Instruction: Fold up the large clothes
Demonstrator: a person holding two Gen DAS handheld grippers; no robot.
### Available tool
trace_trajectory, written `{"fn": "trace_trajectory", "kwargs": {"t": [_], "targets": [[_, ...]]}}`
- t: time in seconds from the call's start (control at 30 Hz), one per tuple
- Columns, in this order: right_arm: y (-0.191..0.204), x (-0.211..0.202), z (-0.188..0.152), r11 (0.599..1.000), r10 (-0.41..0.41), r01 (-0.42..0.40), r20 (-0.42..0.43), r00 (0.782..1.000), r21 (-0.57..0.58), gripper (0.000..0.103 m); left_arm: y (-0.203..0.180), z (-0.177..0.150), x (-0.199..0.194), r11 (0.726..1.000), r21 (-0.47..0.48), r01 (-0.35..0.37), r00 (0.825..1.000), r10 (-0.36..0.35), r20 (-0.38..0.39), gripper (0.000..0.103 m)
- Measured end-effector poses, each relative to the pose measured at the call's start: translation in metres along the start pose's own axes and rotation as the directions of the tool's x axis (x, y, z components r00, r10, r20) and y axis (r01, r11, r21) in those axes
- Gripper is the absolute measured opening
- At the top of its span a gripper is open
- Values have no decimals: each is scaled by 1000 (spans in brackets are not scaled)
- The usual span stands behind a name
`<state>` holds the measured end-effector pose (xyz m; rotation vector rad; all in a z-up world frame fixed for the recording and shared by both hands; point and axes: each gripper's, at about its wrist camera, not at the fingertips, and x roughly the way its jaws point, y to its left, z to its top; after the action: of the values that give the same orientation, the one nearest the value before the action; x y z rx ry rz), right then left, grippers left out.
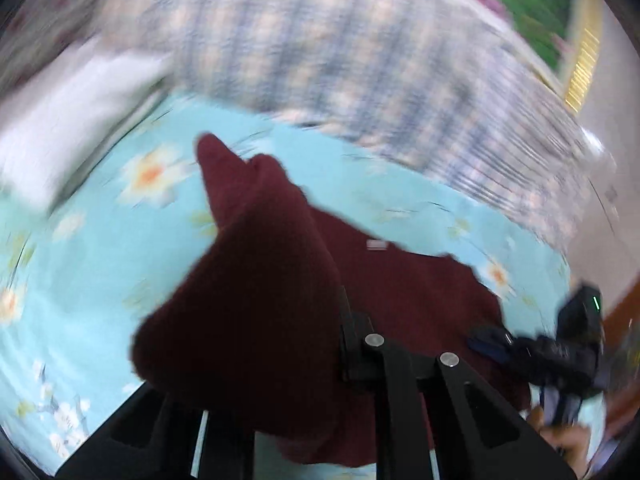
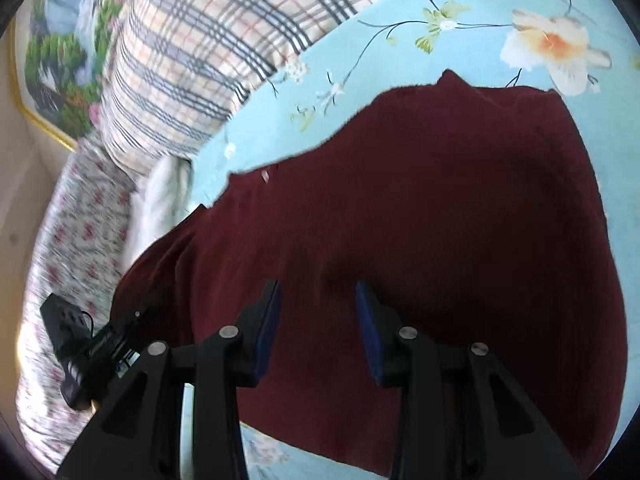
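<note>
Lying across the blue floral bed sheet [image 2: 460, 8]: maroon sweater [image 2: 420, 208] | left hand-held gripper [image 1: 340, 320]: clenched on a raised sweater fold | right hand-held gripper [image 2: 318, 320]: released, above sweater, lower centre

Maroon garment [image 2: 420, 208] — fuzzy, matt knit cloth.
</note>
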<state>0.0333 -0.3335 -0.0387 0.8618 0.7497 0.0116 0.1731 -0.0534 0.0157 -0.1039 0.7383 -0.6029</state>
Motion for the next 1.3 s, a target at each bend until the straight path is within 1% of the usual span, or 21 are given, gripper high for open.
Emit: {"fn": "trace_trajectory", "kwargs": {"t": [0.03, 0.07, 0.1, 0.13, 0.17, 0.23, 0.33, 0.43, 0.5, 0.57, 0.63, 0.73, 0.77, 0.8, 0.83, 0.9, 1.0, 1.07, 1.13, 1.2, 1.3], "targets": [[-4, -5, 4, 999, 28, -28, 7, 1000, 19, 40, -25, 1, 3, 997, 68, 19, 1000, -19, -3, 15], [-10, -12, 8, 996, 73, -74, 19, 997, 46, 40, -44, -2, 8, 992, 122, 32, 999, -31, -10, 15], [-14, -17, 12, 992, 108, -110, 27, 994, 68, 41, -69, -9, 16, 981, 189, 47, 999, -43, -27, 15], [-18, -22, 15, 985, 142, -144, 34, 989, 90, 46, -84, -16, 23, 971, 235, 50, 998, -41, -42, 15], [-23, -28, 19, 977, 180, -183, 40, 983, 111, 54, -99, -26, 33, 957, 286, 43, 998, -29, -54, 15], [-30, -34, 26, 956, 254, -257, 41, 966, 142, 60, -117, -48, 48, 937, 348, 30, 998, -7, -67, 15], [-30, -34, 32, 959, 252, -250, 4, 968, 132, 60, -121, -68, 55, 931, 363, 33, 997, -6, -74, 15], [-19, -20, 35, 967, 242, -235, -71, 968, 98, 60, -120, -69, 52, 929, 369, 27, 999, -9, -48, 15], [-10, -8, 35, 969, 241, -233, -110, 964, 85, 61, -115, -65, 50, 936, 350, 35, 999, -22, -41, 15], [-2, 7, 39, 982, 186, -176, -164, 969, 74, 61, -106, -63, 47, 943, 329, 47, 999, -36, -38, 15], [3, 22, 45, 986, 163, -151, -200, 966, 77, 61, -105, -62, 46, 945, 321, 57, 998, -48, -36, 15], [10, 43, 55, 989, 147, -136, -227, 963, 63, 61, -111, -69, 44, 936, 348, 49, 999, -38, -39, 15], [11, 53, 60, 988, 147, -134, -239, 960, 70, 55, -113, -70, 44, 933, 356, 44, 999, -32, -39, 15], [11, 60, 64, 987, 158, -143, -244, 957, 80, 45, -115, -69, 43, 930, 364, 40, 999, -28, -39, 15], [9, 67, 66, 984, 170, -152, -251, 953, 91, 19, -118, -67, 41, 930, 366, 43, 999, -30, -41, 15], [11, 64, 72, 981, 190, -173, -237, 953, 87, 17, -126, -58, 33, 935, 347, 76, 997, -66, -41, 15], [27, 23, 81, 976, 213, -218, -147, 966, -18, 16, -145, -50, 23, 933, 335, 132, 991, -128, -36, 15], [31, -15, 89, 971, 214, -220, -72, 974, -90, 14, -165, -51, 26, 923, 334, 192, 981, -181, -62, 15], [21, -45, 91, 970, 202, -204, -24, 979, -130, 14, -183, -60, 38, 908, 356, 220, 975, -195, -104, 15], [2, -58, 88, 976, 169, -169, -9, 986, -137, 14, -196, -74, 55, 897, 379, 227, 972, -185, -143, 15], [-38, -52, 78, 994, 70, -72, -21, 997, -88, 14, -206, -97, 86, 887, 400, 231, 964, -151, -220, 15]]}}
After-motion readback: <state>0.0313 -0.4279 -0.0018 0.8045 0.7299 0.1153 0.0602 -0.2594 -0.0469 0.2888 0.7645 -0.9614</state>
